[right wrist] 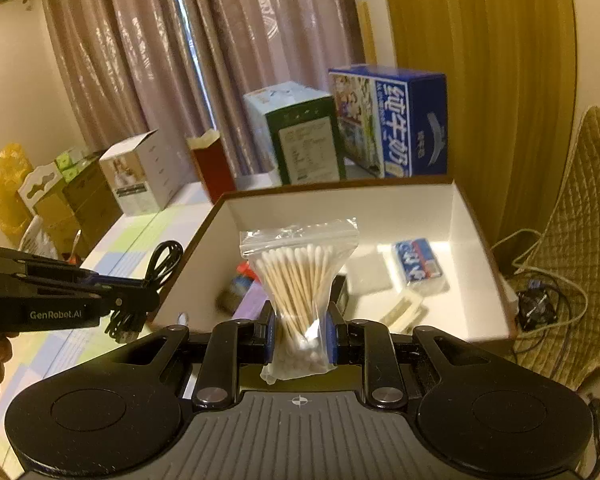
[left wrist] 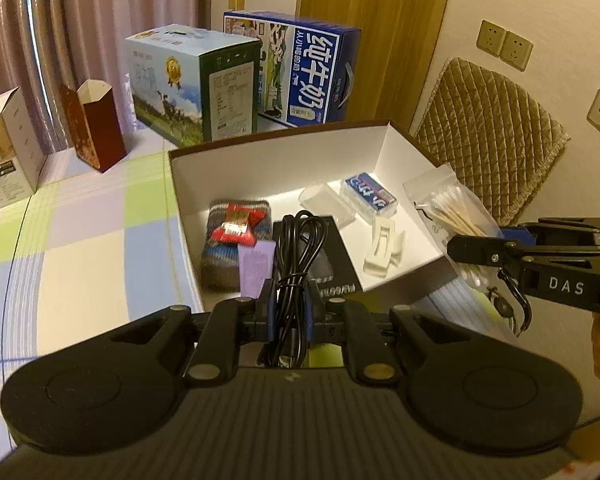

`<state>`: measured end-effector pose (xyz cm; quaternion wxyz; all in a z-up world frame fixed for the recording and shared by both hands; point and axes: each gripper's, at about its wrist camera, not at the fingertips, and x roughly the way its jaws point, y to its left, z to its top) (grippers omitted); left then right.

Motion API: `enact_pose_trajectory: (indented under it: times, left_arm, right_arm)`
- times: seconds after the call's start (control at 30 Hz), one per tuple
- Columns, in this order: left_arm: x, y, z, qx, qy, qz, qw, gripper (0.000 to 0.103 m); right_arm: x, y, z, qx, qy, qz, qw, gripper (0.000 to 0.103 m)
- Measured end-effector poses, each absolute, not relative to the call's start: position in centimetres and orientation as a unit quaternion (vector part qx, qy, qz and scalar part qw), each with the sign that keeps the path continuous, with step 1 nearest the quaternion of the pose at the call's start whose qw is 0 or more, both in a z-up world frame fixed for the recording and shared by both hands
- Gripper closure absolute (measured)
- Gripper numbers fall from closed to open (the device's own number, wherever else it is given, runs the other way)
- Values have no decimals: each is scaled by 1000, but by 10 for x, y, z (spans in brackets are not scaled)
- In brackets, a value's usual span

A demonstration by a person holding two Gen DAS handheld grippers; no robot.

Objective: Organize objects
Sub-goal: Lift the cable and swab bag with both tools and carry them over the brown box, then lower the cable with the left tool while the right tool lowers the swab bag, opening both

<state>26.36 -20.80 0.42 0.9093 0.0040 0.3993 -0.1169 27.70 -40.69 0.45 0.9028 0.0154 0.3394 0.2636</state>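
Over the box [right wrist: 456, 216]: right hand-held gripper [right wrist: 300, 332] pinches swab bag [right wrist: 300, 264], light, crinkly, slippery; left hand-held gripper [left wrist: 291, 308] clamps limp cable [left wrist: 296, 248] mid-coil.

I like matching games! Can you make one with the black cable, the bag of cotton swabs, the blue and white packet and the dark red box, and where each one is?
Things:
1. black cable
2. bag of cotton swabs
3. blue and white packet
4. dark red box

Places:
A. lying inside the open white box
B. standing on the checked cloth by the curtain
C. held in the right hand-held gripper
D. held in the left hand-held gripper

Pairs: 1-D, 2-C, 3-A, 4-B
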Motion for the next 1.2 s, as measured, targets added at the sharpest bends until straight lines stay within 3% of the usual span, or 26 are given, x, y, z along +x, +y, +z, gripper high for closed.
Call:
enact_pose_trajectory:
  times: [1.2]
  left_arm:
    - [429,-236,-55,24,449,-66,891,93]
  right_arm:
    - [429,-386,-43,22,389,263,883,82]
